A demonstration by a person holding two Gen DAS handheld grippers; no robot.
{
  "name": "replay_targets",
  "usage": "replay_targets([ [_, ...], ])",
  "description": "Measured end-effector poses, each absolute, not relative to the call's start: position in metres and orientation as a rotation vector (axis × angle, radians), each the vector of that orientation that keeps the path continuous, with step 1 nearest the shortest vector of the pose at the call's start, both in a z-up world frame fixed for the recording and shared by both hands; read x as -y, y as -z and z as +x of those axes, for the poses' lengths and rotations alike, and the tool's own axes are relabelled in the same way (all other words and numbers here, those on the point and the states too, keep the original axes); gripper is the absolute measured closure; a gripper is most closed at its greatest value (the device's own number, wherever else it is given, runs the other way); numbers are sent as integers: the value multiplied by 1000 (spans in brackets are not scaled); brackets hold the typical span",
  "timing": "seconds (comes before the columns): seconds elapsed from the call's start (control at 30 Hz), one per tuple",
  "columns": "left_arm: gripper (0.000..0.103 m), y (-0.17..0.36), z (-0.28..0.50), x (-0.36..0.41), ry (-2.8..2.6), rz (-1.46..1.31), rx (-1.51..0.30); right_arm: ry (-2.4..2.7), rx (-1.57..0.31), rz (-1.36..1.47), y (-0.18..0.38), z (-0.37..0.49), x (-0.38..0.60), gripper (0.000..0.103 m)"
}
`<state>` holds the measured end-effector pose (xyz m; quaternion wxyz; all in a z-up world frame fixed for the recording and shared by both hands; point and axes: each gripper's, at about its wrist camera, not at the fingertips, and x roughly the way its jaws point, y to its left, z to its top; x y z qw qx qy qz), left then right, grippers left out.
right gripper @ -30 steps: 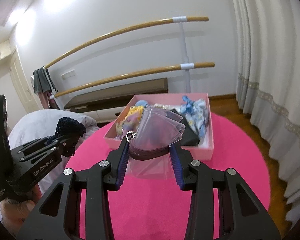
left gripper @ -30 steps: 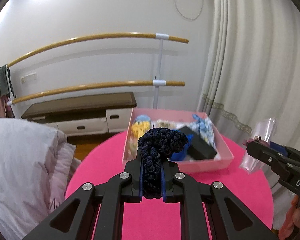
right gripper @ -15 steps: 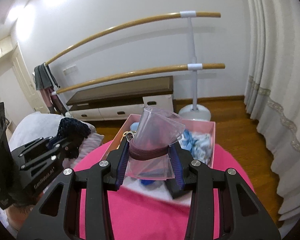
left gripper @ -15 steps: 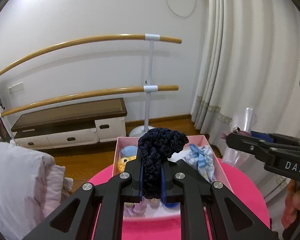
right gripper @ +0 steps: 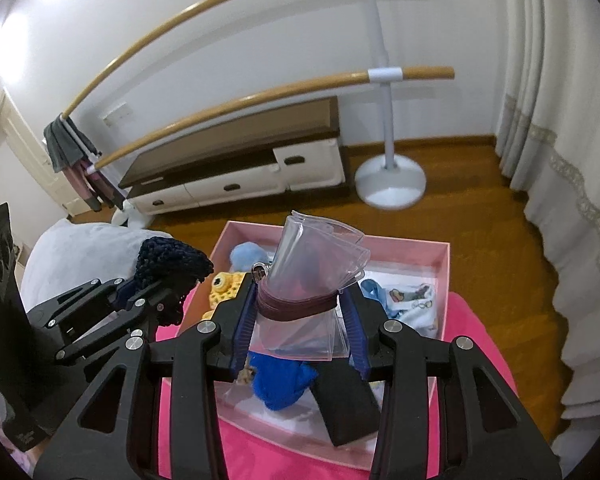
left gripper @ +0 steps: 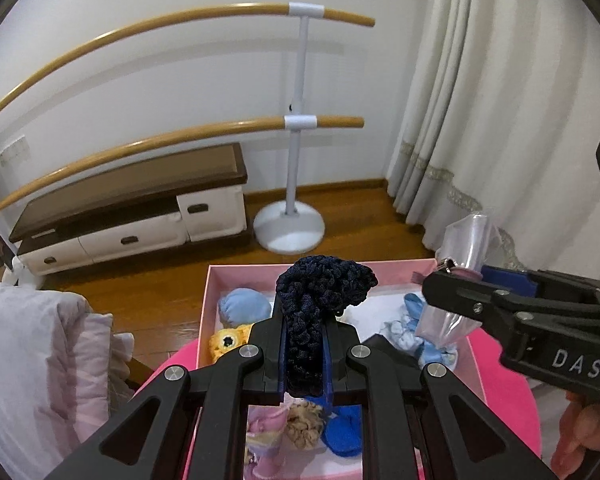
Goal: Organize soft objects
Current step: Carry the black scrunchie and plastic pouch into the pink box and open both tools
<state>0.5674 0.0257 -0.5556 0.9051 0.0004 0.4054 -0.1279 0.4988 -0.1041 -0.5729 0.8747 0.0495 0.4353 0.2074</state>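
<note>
Both hands carried forward since earlier frame: box [right gripper: 440, 264], then ahead on pink table [right gripper: 476, 344], now under my jaws. Left gripper [left gripper: 305, 344] clenched on dark knit [left gripper: 320, 300]; right gripper [right gripper: 298, 320] grasping clear pouch [right gripper: 316, 256] at maroon band. Step, as I judge: delivering both to box. Next: lower into free space among toys, then release.

The box [right gripper: 444, 280] sits on the round table [right gripper: 480, 344], holding several soft toys [right gripper: 224, 284] and a block [right gripper: 348, 408] (near its front wall). Behind the box stands the barre stand [right gripper: 392, 180]; a low cabinet [right gripper: 236, 172] lies left of that.
</note>
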Motion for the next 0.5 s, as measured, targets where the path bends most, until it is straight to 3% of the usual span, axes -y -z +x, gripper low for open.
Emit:
replay_targets([
  [0.23, 93, 567, 637, -16, 258, -41, -927, -416, -981, 125, 594, 534, 101, 65],
  [0.5, 90, 583, 666, -13, 245, -49, -981, -396, -1024, 150, 611, 552, 103, 62],
])
